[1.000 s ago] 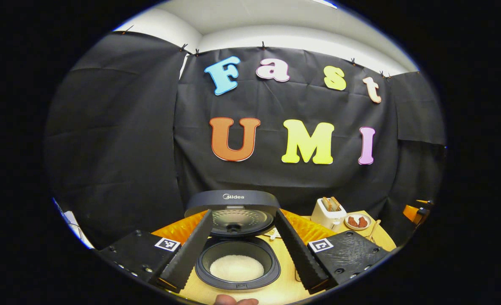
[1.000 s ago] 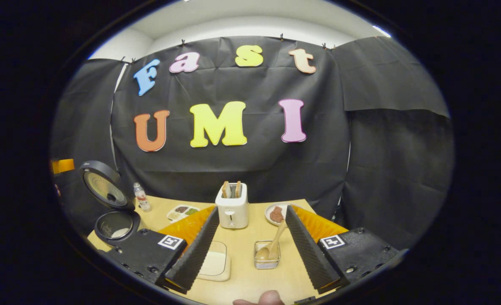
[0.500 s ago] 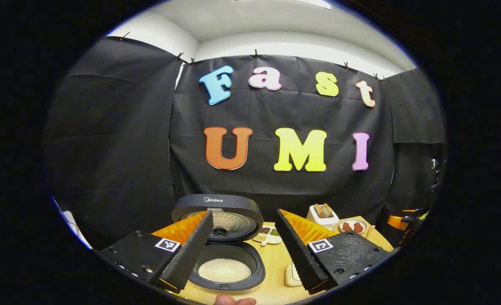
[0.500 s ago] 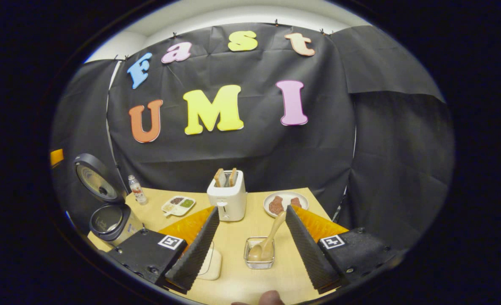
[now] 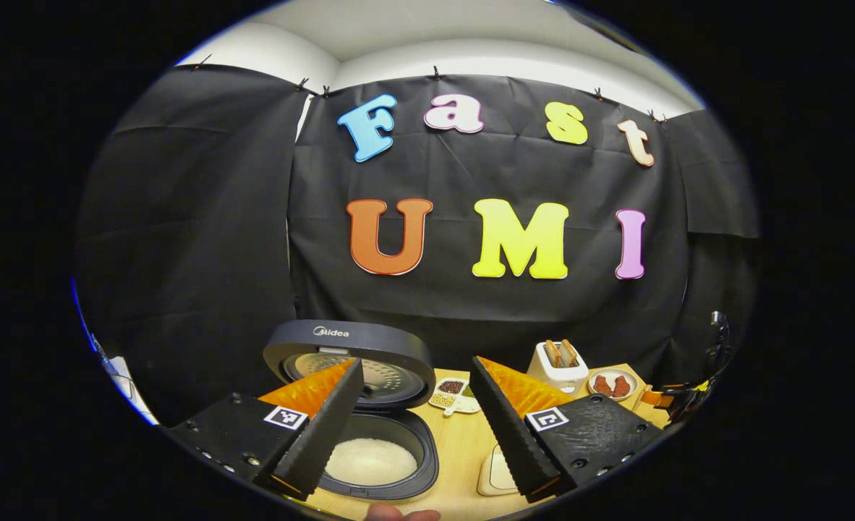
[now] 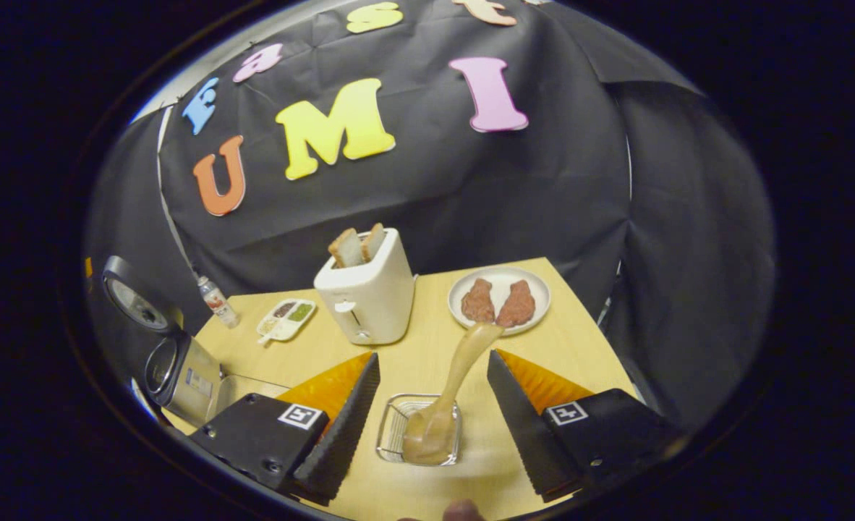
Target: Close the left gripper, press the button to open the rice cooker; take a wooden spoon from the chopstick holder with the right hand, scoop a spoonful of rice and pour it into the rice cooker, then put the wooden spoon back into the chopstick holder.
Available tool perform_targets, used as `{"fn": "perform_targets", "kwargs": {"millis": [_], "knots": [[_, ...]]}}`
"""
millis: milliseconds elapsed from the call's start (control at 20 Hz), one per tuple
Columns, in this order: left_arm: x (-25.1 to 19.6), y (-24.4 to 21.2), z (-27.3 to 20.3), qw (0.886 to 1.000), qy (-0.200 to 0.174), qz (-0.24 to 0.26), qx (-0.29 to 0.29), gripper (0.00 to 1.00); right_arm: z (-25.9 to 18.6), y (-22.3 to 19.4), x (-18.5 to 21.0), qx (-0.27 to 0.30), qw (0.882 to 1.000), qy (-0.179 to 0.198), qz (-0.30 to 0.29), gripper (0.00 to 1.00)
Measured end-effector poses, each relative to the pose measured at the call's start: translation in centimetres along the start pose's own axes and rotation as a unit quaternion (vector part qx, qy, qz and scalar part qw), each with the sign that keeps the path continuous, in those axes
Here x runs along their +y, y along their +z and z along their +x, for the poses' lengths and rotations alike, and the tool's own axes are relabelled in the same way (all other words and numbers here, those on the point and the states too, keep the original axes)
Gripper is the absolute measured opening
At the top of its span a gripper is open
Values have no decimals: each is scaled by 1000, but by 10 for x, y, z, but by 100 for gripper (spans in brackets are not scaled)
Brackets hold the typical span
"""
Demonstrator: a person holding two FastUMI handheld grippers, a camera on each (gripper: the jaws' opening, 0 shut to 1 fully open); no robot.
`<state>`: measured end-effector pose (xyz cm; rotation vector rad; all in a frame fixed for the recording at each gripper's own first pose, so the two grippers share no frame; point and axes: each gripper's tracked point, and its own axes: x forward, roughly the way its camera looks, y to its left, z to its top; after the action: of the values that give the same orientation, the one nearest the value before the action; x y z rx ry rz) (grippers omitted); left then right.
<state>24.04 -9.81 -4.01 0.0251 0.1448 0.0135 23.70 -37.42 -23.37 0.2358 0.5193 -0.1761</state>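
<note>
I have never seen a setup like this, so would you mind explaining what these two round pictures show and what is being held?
There is no robot arm here: a person holds a two-finger tool in each hand, and a fisheye camera rides on each, looking forward along its fingers.

The left gripper view shows the left tool, open and holding nothing, above the open rice cooker, whose lid stands up behind a pot with white rice in it.

The right gripper view shows the right tool, also open and holding nothing, above a wooden spoon standing in a small wire holder.

Also on the table are a toaster with bread, a plate with two brown pieces, a divided dish and a small bottle.
</note>
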Motion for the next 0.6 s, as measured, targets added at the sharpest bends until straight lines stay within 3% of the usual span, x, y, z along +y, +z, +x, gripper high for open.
{"fn": "perform_targets", "kwargs": {"millis": [100, 150, 250, 300, 400, 550, 600], "knots": [[-10, -5, 6, 1000, -1, 10, 9, 94, 17, -13, -10, 25, 1000, 6, 12, 96], [-12, -6, 10, 1000, 0, 12, 13, 95, 26, -19, -11, 36, 999, 14, 18, 88], [-18, -7, 14, 1000, 7, 9, 18, 95, 40, -28, -8, 55, 998, 33, 29, 85], [-17, -8, 14, 1000, 11, 7, 19, 95, 46, -30, -6, 63, 996, 44, 33, 77], [-15, -10, 12, 1000, 18, 8, 22, 95, 57, -30, -6, 70, 995, 64, 36, 75], [-11, -15, 13, 999, 24, 11, 30, 95, 67, -32, -7, 83, 992, 83, 46, 56], [-10, -15, 13, 999, 25, 4, 32, 95, 64, -32, -8, 85, 992, 83, 48, 43]]}}
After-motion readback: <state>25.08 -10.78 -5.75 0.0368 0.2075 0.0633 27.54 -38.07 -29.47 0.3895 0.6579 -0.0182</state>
